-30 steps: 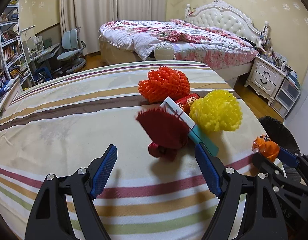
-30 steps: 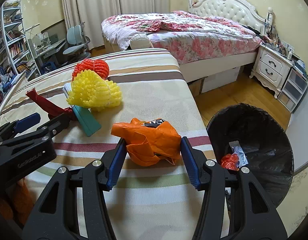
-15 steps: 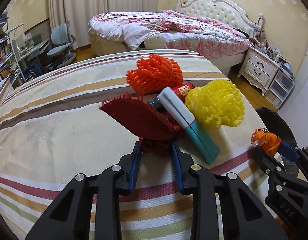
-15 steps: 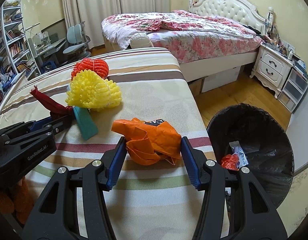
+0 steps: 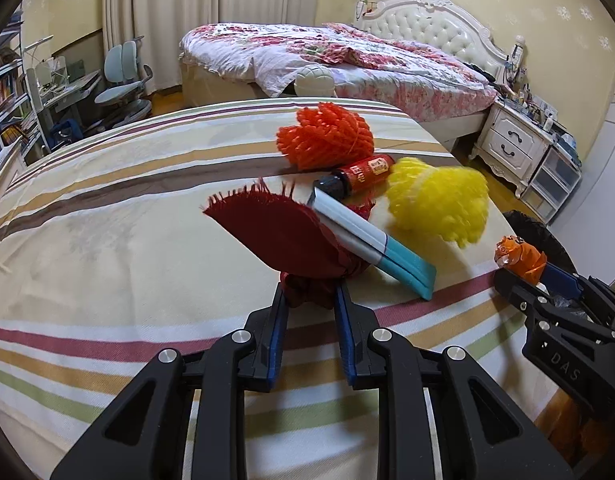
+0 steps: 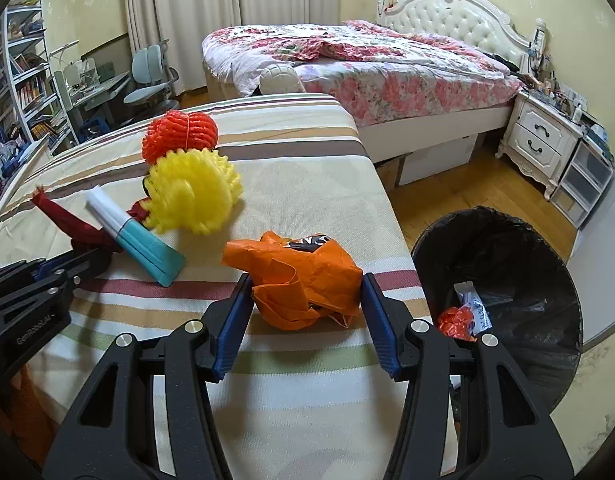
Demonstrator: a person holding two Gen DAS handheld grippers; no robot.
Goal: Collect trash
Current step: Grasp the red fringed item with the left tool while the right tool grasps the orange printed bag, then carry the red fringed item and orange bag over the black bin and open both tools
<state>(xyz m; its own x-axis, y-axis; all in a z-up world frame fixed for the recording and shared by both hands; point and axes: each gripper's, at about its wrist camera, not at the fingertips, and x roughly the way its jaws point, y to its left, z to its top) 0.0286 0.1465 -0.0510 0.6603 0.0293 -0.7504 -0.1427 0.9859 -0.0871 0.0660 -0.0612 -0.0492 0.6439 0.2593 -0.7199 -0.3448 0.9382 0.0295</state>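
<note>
We have our left gripper [image 5: 309, 300] clamped on the dark red net [image 5: 279, 236], right gripper [image 6: 306, 300] fingers pinching the orange bag [image 6: 303, 280]

Yellow-papered bedroom: floral bed [image 5: 347, 64], white nightstand [image 5: 515, 144], cream curtains [image 5: 211, 12], wooden floor [image 6: 467, 196].

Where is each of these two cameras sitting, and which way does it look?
Left wrist view: sits on the left gripper, looking down its jaws, shut on a dark red net; right gripper at the right edge.
Right wrist view: sits on the right gripper, jaws clamped on an orange bag, bin beyond.
Shared: striped table, yellow net, bed.
</note>
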